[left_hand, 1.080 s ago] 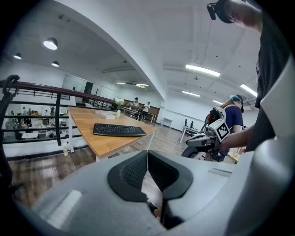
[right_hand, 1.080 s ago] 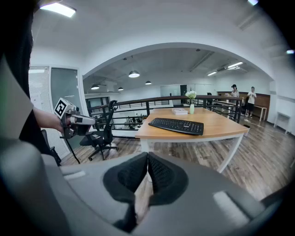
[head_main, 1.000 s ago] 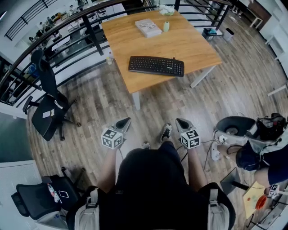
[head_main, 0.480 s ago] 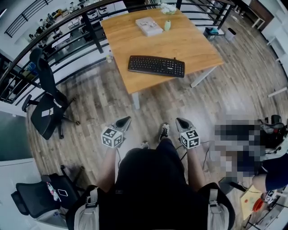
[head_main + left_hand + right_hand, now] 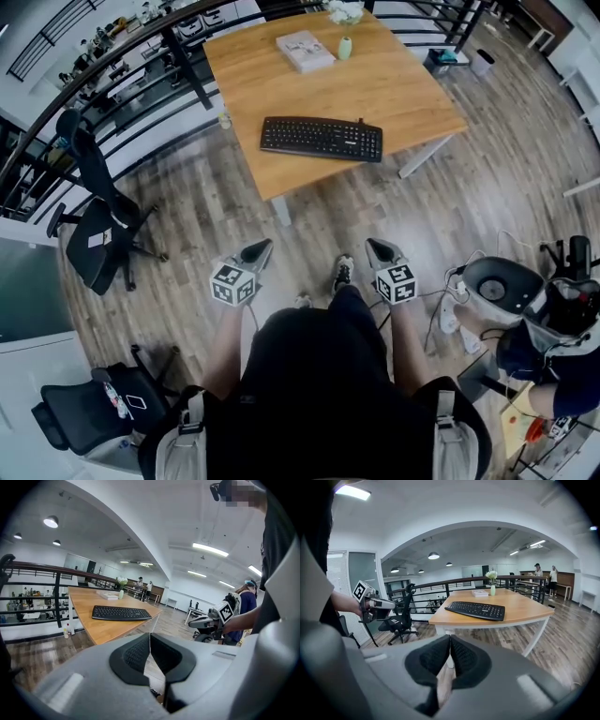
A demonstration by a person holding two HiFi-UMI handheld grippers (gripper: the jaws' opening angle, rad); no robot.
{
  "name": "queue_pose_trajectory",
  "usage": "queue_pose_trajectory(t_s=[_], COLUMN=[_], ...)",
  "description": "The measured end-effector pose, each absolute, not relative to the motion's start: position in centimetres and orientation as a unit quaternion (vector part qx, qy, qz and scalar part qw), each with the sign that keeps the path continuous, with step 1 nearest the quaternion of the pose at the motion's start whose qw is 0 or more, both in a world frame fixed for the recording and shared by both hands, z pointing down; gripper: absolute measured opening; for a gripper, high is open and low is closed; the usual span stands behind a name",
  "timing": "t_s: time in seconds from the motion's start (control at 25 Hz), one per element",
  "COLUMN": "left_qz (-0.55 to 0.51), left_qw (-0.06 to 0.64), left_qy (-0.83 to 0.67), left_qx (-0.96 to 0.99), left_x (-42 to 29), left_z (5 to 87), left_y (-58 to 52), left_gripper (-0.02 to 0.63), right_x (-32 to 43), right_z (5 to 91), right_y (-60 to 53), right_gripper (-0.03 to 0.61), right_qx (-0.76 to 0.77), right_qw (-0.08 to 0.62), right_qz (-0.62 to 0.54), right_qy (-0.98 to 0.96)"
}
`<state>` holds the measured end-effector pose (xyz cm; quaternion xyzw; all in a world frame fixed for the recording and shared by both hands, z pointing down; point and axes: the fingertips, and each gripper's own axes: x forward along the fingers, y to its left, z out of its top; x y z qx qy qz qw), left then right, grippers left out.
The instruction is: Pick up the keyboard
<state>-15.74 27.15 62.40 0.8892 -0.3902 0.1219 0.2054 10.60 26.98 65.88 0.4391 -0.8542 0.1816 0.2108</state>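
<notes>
Two claws, left claw and right claw, both pressed together, empty, well short of surface. Keyboard flat near front edge (likely light, stiff plastic); best pinched at short ends, one claw each.

The head view looks steeply down from above the person onto the floor. It shows the left hand-held gripper and the right hand-held gripper near mid-frame, and the counter well ahead, at the top. The left gripper view sits low behind its own jaws and faces the counter from well back, catching the right hand-held gripper at its right. The right gripper view looks likewise at the counter, with the left hand-held gripper at its left. All three views share the counter and the keyboard on it.
</notes>
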Motion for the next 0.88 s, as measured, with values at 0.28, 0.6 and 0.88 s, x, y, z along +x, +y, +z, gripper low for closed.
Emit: queue_pose_trajectory(t_s=[0.28, 0.6, 0.88], left_qz=[0.124, 0.132, 0.134], left_qw=[0.216, 0.22, 0.219], left_qy=[-0.39, -0.39, -0.398], left_qx=[0.887, 0.884, 0.881], left_x=[-14.0, -12.4, -11.2], left_z=[62.9, 63.0, 62.6], left_y=[24.5, 21.0, 18.4], left_gripper=[0.015, 0.015, 0.015], right_x=[11.2, 12.3, 13.3], right_z=[65.9, 66.3, 65.7], right_y=[23.7, 19.9, 16.7], right_gripper=[0.005, 0.005, 0.005], right_qx=[0.431, 0.425, 0.418], right_qw=[0.208, 0.206, 0.204], right_qz=[0.183, 0.19, 0.186], right_qy=[-0.859, -0.86, -0.866])
